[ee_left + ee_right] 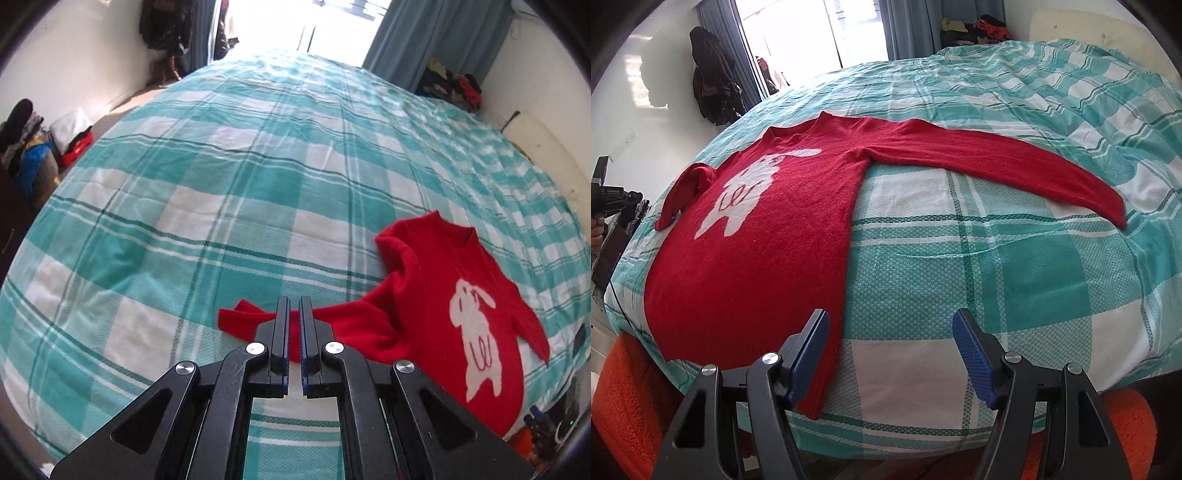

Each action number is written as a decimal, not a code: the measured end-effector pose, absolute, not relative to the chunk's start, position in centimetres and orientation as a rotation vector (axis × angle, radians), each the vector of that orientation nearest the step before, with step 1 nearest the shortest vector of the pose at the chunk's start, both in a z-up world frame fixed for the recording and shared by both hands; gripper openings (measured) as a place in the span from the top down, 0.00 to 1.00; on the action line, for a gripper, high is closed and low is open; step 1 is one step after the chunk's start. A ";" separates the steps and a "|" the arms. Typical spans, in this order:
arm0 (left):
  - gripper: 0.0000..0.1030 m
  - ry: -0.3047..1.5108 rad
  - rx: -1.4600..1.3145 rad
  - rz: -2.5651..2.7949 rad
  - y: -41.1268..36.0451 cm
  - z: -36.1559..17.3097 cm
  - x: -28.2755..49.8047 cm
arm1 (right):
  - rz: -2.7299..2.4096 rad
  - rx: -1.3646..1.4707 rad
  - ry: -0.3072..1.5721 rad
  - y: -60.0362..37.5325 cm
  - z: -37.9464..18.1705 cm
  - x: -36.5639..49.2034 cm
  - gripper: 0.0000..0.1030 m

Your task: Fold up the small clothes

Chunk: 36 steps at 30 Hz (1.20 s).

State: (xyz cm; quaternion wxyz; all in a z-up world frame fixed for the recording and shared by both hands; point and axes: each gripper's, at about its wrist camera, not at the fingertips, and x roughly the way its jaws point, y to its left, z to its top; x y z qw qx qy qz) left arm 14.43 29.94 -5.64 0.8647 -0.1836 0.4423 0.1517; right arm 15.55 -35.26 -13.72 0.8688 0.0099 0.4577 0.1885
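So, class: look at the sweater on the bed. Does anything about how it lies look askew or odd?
Yes. The red sweater lies unevenly on the checked bedspread: one sleeve stretches out straight, while the other sleeve bends down beside the body. Its hem corner hangs over the bed edge.

The left gripper has its jaws drawn nearly together, a thin slit between the blue-edged fingers, seemingly pinched on the sleeve, though the contact is hard to see. The right gripper is spread wide, pads well apart, clasping nothing.
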 end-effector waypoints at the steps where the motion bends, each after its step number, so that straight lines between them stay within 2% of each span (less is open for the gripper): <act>1: 0.84 0.931 -0.354 0.347 30.4 -5.9 14.4 | 0.393 0.031 0.960 -35.3 -13.8 15.7 0.33; 2: 0.61 0.942 -0.305 0.353 30.2 -6.3 14.2 | 0.393 0.040 0.961 -35.3 -13.8 15.8 0.33; 3: 0.48 0.952 -0.236 0.346 29.5 -6.9 14.1 | 0.393 0.045 0.960 -35.3 -13.7 15.8 0.33; 4: 0.27 0.955 -0.149 0.339 28.4 -7.4 13.9 | 0.394 0.046 0.956 -35.3 -13.7 15.8 0.33; 5: 0.15 0.958 -0.042 0.334 26.9 -8.0 13.7 | 0.394 0.044 0.953 -35.3 -13.6 15.7 0.33; 6: 0.12 0.964 0.069 0.319 25.1 -8.7 13.8 | 0.395 0.040 0.953 -35.2 -13.6 15.7 0.33; 11: 0.11 0.965 0.554 0.285 17.2 -13.5 16.1 | 0.386 0.012 0.997 -34.7 -14.5 16.0 0.33; 13: 0.13 0.991 0.641 0.362 16.5 -15.8 18.1 | 0.387 0.007 1.004 -34.5 -14.7 16.0 0.33; 15: 0.43 1.063 0.510 0.368 18.0 -16.3 19.8 | 0.390 0.000 0.997 -34.3 -14.5 15.8 0.33; 16: 0.80 1.104 0.356 0.310 19.3 -15.9 20.2 | 0.392 -0.004 0.992 -34.2 -14.4 15.6 0.33; 17: 0.95 1.130 0.177 0.253 20.9 -15.2 20.2 | 0.394 -0.010 0.989 -34.1 -14.3 15.5 0.33; 25: 0.96 1.049 -0.390 0.107 29.4 -5.5 16.8 | 0.387 -0.016 0.986 -34.8 -14.5 15.1 0.33; 27: 0.88 1.065 -0.596 0.154 32.4 -5.3 16.3 | 0.384 0.009 0.993 -35.2 -14.6 15.4 0.33; 28: 0.74 1.076 -0.690 0.207 34.1 -6.1 15.8 | 0.385 0.021 0.998 -35.2 -14.7 15.7 0.33; 29: 0.50 1.086 -0.752 0.286 35.6 -7.1 15.2 | 0.386 0.031 1.002 -35.3 -14.8 15.9 0.33; 30: 0.41 1.090 -0.780 0.380 36.9 -8.3 14.5 | 0.388 0.039 1.004 -35.2 -14.9 16.1 0.33; 31: 0.37 1.092 -0.787 0.476 37.9 -9.5 13.6 | 0.391 0.045 1.005 -35.1 -14.9 16.2 0.33; 36: 0.37 1.041 -0.948 0.556 39.2 -13.9 8.2 | 0.417 0.014 0.980 -34.2 -14.3 15.7 0.33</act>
